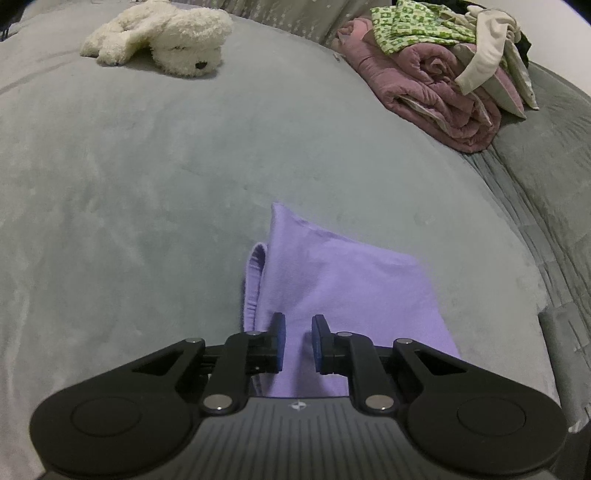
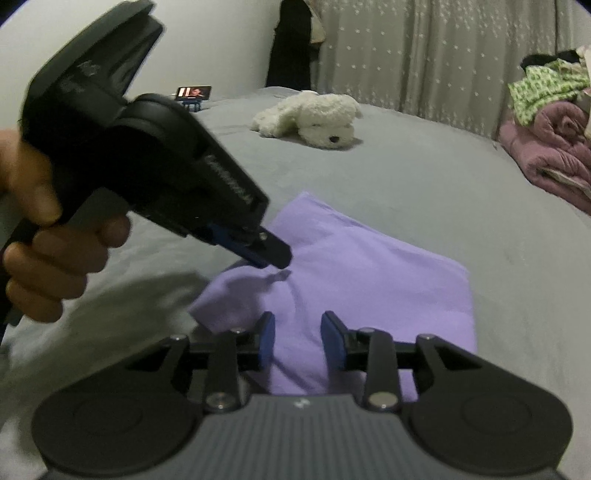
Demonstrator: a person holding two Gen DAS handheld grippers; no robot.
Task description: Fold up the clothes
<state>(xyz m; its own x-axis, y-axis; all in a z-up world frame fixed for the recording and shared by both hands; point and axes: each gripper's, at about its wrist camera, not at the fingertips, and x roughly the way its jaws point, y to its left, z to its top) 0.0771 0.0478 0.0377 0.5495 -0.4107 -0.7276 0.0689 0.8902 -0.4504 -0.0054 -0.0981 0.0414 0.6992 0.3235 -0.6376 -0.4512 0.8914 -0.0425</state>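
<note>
A folded lilac garment lies flat on the grey bed cover. In the left wrist view my left gripper stands open over the garment's near left part, with lilac cloth showing in the gap between its blue pads. The right wrist view shows that same left gripper held by a hand, tips pointing down just above the garment's left side, where a small wrinkle rises. My right gripper is open over the garment's near edge with nothing between its fingers.
A white plush dog lies at the far side of the bed. A pile with a pink quilt and a green patterned garment sits far right. Behind hangs a curtain.
</note>
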